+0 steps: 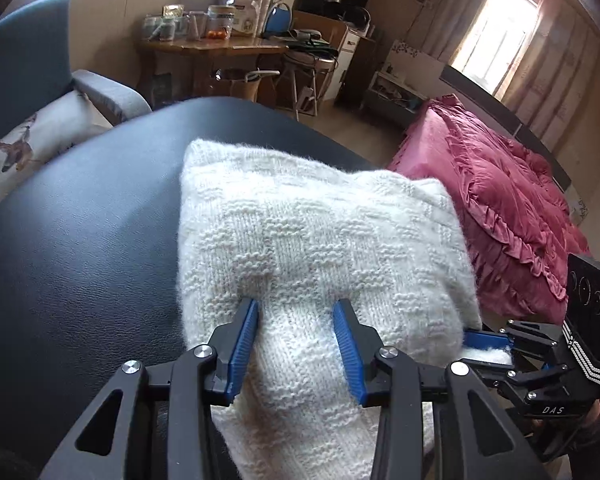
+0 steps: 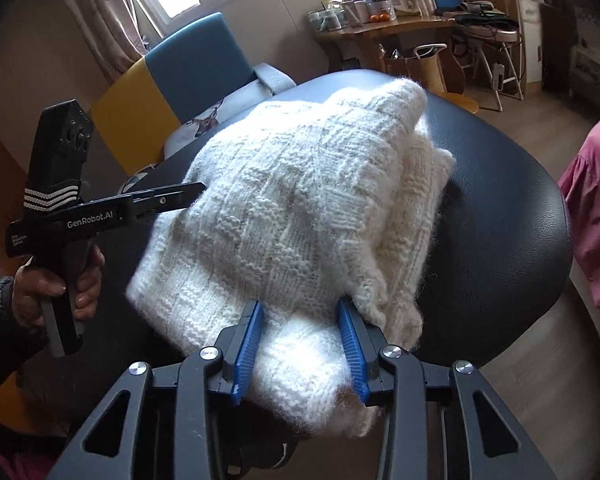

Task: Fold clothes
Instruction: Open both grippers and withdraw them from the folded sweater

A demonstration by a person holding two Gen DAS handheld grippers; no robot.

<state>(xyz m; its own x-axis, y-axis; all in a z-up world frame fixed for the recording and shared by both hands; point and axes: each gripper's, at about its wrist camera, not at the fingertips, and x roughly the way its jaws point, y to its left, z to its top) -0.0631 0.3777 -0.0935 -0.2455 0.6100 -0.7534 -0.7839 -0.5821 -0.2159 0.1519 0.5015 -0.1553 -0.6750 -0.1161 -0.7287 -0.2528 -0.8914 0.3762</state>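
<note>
Sweater [image 2: 292, 200] sits bundled on the desk [image 1: 80, 240], long axis pointing away from me; both my hand-held grippers, left [image 1: 296, 344] and right [image 2: 300, 348], pinch its near edge.

The right gripper [image 2: 300, 344] clamps the near edge of a folded white knit sweater [image 2: 292, 208] lying on a black padded table [image 2: 512, 248]. The left gripper [image 2: 192, 190], gripped by a hand [image 2: 60, 284], meets the sweater's left side; its jaw state is apparently hidden by wool.
</note>
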